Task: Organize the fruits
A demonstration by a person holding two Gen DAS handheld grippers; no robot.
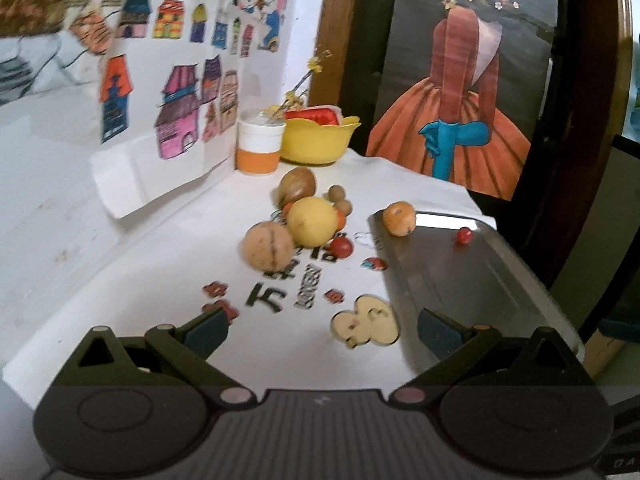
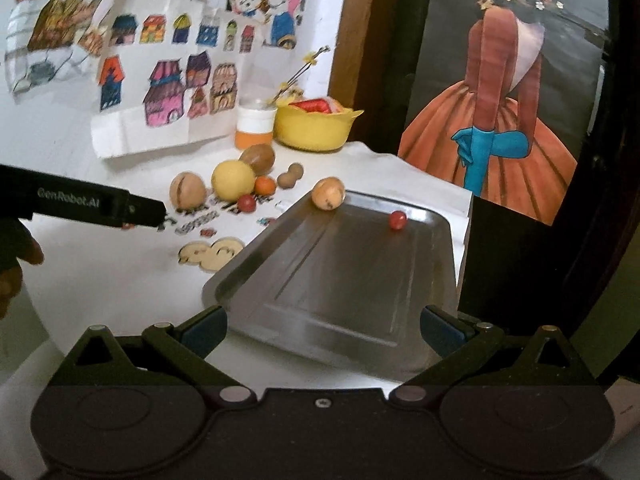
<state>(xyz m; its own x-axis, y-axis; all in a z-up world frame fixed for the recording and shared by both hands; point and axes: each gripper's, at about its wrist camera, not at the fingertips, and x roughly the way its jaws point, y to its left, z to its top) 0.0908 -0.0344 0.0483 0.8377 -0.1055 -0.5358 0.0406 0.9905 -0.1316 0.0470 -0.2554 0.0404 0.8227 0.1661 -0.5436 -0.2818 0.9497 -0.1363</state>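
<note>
Barely begun: two fruits on tray (image 2: 340, 280), pile (image 2: 236, 184) left at 10 o'clock, both claws (image 1: 320, 332) (image 2: 322, 330) apart, empty.

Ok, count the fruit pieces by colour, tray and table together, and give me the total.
small red fruits: 2
yellow fruit: 1
small orange fruit: 1
tan fruits: 2
dark brown fruit: 1
small brown fruits, touching, seemingly a pair: 2
Total: 9
</note>
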